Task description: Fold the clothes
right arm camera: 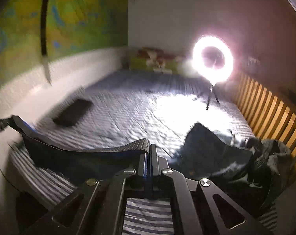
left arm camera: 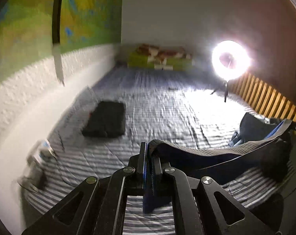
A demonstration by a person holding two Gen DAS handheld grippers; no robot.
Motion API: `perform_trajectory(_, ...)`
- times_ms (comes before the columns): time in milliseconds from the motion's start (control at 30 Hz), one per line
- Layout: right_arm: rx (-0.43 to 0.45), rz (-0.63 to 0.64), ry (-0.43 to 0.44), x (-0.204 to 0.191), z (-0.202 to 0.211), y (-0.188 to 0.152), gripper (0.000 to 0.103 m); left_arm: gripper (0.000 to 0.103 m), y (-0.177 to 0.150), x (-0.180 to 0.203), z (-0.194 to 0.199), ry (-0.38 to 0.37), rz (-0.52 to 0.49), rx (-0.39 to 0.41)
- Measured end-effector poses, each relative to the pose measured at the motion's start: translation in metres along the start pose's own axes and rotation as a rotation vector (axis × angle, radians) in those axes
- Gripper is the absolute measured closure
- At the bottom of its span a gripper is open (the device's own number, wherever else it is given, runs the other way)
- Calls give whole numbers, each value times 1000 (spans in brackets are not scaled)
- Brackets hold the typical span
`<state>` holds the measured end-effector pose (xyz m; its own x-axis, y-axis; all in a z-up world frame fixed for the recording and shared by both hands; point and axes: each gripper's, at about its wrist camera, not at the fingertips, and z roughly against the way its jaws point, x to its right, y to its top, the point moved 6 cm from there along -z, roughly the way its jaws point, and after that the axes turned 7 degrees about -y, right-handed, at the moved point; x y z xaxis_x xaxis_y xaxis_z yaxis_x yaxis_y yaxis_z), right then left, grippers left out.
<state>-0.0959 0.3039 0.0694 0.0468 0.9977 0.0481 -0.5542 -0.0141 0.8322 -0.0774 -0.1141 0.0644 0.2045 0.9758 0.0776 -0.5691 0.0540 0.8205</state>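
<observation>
We lift a dark garment (left arm camera: 216, 154) over the striped bed (left arm camera: 157, 113).
Left gripper (left arm camera: 149, 152) and right gripper (right arm camera: 150, 152) have jaws clamped on its ribbed waistband.

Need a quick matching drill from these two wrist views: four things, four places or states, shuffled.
Things:
1. dark garment
2. folded black cloth
3. ring light
4. clothes pile

Places or states:
A. lit, standing on a tripod at the far right of the bed
B. heaped by the wooden slats
C. lying flat near the white wall
D. stretched between the left gripper and right gripper

Pairs: 1-D, 2-C, 3-A, 4-B
</observation>
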Motion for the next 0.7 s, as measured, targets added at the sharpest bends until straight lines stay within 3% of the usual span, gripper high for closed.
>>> perform_trajectory(100,23,-12,20,-6,15,15,102,100,18,-2,17,4,-36,6)
perform_trajectory(233,-89,-68,41,-5,-38,10,102,100,20,-17,-31,17,-53,-102)
perform_trajectory(367,-267,-150,25,6,-145,-14,102,100,-7,-49,-149,-24,33,-327)
perform_trajectory(467,-404,-196,16,8,-229,-37,102,100,-29,-73,-248,11,58,-475)
perform_trajectory(600,-505,-184,-41,7,-313,-55,102,100,-39,-84,-330,31,64,-570)
perform_trajectory(700,-550,-207,-62,13,-354,-62,102,100,-49,-83,-366,26,80,-605)
